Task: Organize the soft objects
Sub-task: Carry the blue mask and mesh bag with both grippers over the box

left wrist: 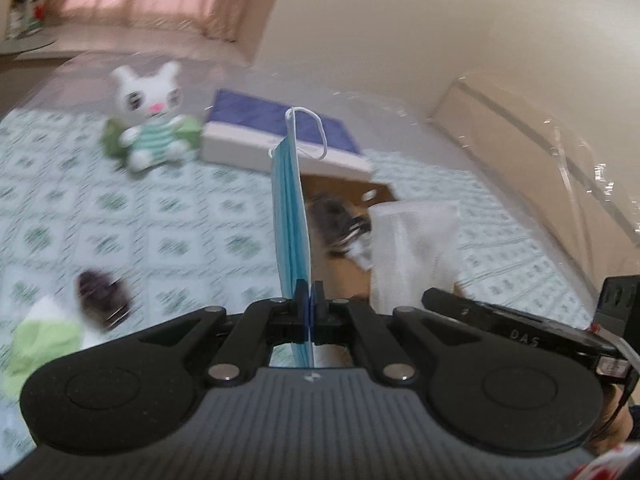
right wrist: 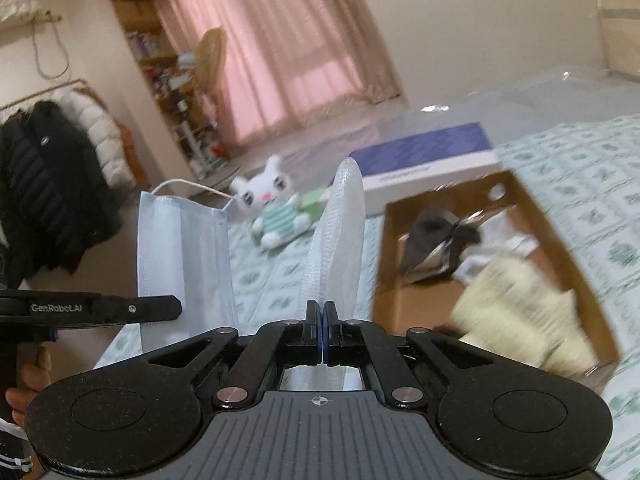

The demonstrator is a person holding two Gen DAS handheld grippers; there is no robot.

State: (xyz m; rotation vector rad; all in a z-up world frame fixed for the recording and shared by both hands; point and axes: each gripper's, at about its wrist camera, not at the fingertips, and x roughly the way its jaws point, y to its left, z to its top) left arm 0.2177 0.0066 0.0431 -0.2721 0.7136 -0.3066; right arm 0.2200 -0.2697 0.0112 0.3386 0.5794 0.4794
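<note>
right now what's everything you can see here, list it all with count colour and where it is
face mask: 1, blue, upright in left gripper
mesh cloth: 1, white, in right gripper
plush bunny: 1, white, striped green top, far on bed
green cushion: 1, behind bunny
flat box: 1, white, blue top, beside bunny
cardboard box: 1, brown, on bed, holding dark, white and cream soft items
bedspread: 1, white-green pattern
curtains: pink, far wall
jackets: black and white, hanging
left gripper: shut on mask
right gripper: shut on cloth

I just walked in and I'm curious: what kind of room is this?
Most likely a bedroom at home: a patterned bedspread, pink curtains over a window, and coats hanging on a rack by cluttered shelves.
</note>
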